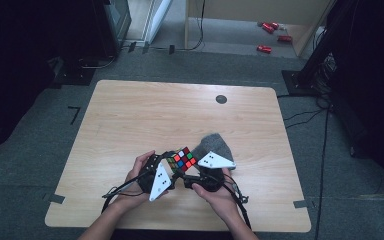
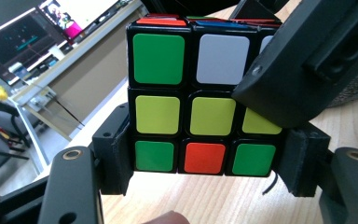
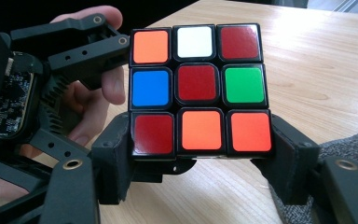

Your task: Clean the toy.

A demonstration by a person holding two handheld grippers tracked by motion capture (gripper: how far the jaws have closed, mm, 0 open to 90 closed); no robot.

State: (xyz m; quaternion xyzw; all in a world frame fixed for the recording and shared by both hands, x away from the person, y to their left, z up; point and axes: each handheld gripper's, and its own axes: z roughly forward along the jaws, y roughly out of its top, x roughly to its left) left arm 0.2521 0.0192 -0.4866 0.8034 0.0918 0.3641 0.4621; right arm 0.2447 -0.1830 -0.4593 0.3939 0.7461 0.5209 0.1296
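I have the wooden table (image 1: 130,115) laid out under me, with a small dark round spot (image 1: 221,99) near its far edge. On the near half, right of centre, a grey cloth (image 1: 214,142) lies bunched on the wood, partly under the right gripper's plate. My two hands come in from the near edge and meet over that near half. The left gripper (image 1: 172,161) pinches the puzzle cube (image 1: 182,159) by its bottom layer: in the left gripper view its pads press both sides of the green, red and green row (image 2: 204,157). The right gripper (image 1: 186,172) clamps the same cube from the opposite side, pads against the lowest row of the red-centred face (image 3: 198,88) in the right gripper view. The cube is held clear of the tabletop between the two grippers, just left of the cloth. In the right gripper view a fingertip (image 3: 114,84) of my left hand shows beside the cube
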